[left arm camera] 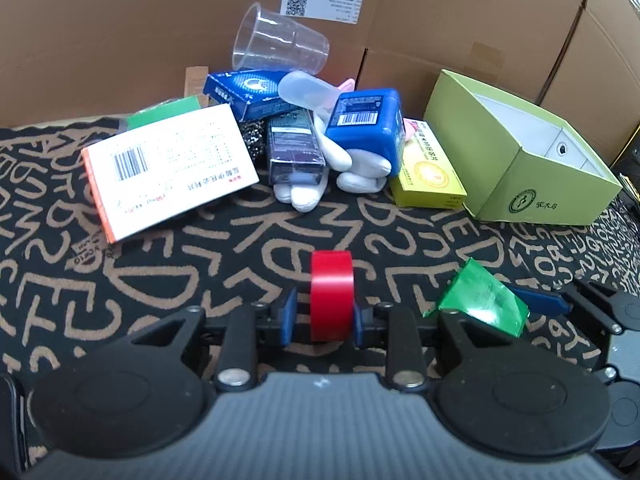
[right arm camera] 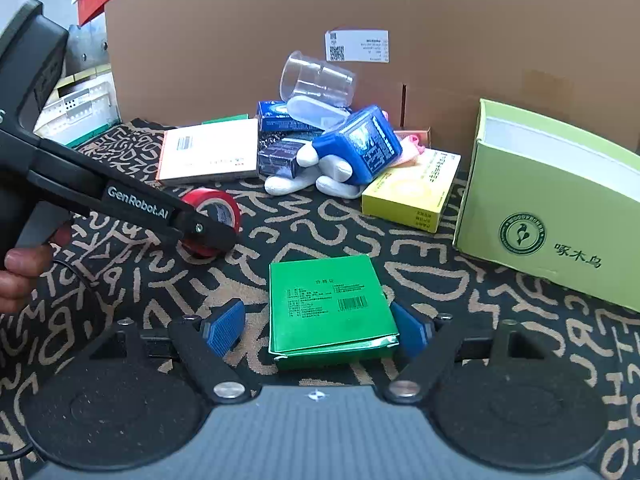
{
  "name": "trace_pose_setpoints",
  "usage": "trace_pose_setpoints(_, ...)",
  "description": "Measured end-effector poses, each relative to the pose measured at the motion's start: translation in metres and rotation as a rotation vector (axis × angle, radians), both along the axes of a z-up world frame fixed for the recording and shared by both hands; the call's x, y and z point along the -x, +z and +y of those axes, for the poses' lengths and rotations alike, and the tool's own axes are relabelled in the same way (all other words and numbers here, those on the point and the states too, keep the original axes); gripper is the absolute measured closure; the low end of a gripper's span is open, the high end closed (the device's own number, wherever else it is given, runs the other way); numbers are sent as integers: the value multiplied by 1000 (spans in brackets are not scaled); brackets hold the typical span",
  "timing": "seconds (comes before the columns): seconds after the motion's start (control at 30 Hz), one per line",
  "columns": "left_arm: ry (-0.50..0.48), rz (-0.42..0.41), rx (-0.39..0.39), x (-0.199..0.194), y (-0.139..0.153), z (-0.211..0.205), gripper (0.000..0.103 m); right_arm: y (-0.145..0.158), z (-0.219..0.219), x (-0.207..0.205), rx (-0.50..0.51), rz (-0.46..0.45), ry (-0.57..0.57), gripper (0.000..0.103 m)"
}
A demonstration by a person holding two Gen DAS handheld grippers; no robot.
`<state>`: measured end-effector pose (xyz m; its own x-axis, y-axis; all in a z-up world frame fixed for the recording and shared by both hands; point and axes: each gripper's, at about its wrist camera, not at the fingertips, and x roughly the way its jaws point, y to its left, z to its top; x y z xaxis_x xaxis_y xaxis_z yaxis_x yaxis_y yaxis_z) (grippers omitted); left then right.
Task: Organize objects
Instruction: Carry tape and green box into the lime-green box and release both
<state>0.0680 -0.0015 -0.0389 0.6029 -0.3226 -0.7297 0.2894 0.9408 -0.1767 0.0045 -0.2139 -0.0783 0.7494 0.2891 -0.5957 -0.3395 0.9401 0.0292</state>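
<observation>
Nearest me, my left gripper point(left arm camera: 323, 314) has its blue pads pressed against both flat sides of a red tape roll point(left arm camera: 331, 294), which stands on edge just above the patterned black-and-tan mat point(left arm camera: 160, 280); those jaws are clamped on it. My right gripper point(right arm camera: 318, 330) sits low over the mat with a green packet point(right arm camera: 330, 306) lying flat between its fingers point(right arm camera: 224, 330). The right pad meets the packet's edge, the left pad stands clear of it, so these jaws are apart.

From the right wrist view the left gripper's black body reaches in from the left, with the tape at its tip.

Farther back lies the pile: a white and orange box point(left arm camera: 168, 168), a dark blue carton point(left arm camera: 294, 148), a white glove point(left arm camera: 344, 168) under a blue tub point(left arm camera: 366, 130), and a yellow box point(left arm camera: 428, 172) beside them. A clear plastic cup point(left arm camera: 280, 40) lies tipped on top. To the right stands an open light green box point(left arm camera: 532, 160). Behind everything rises a cardboard wall point(left arm camera: 120, 40).
</observation>
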Motion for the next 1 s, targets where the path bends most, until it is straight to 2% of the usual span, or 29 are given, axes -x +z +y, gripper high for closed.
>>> trace_pose_setpoints(0.07, -18, -6, -4, 0, 0, -4, 85, -1, 0, 1, -1, -5, -1, 27)
trace_pose_setpoints(0.1, -22, -6, -5, 0, 0, -6, 85, 0, -1, 2, 1, -12, -3, 36)
trace_pose_setpoints(0.27, -73, -15, 20, 6, 12, -14, 85, 7, -13, 9, -51, -20, -15, 37)
trace_pose_setpoints(0.4, -139, -75, 51, 5, 44, -31, 85, 30, -35, 16, -69, -94, -61, 37)
trace_pose_setpoints(0.57, -240, -183, 90, -3, 92, -73, 85, 80, -71, 18, -31, -252, -149, 36)
trace_pose_setpoints(0.7, -283, -236, 115, -15, 119, -115, 85, 107, -95, -1, 53, -320, -220, 36)
trace_pose_setpoints(0.83, -284, -243, 134, -40, 130, -154, 85, 114, -117, -40, 123, -303, -287, 36)
trace_pose_setpoints(1.0, -230, -194, 41, -90, 101, -208, 85, 82, -136, -99, 215, -195, -354, 37)
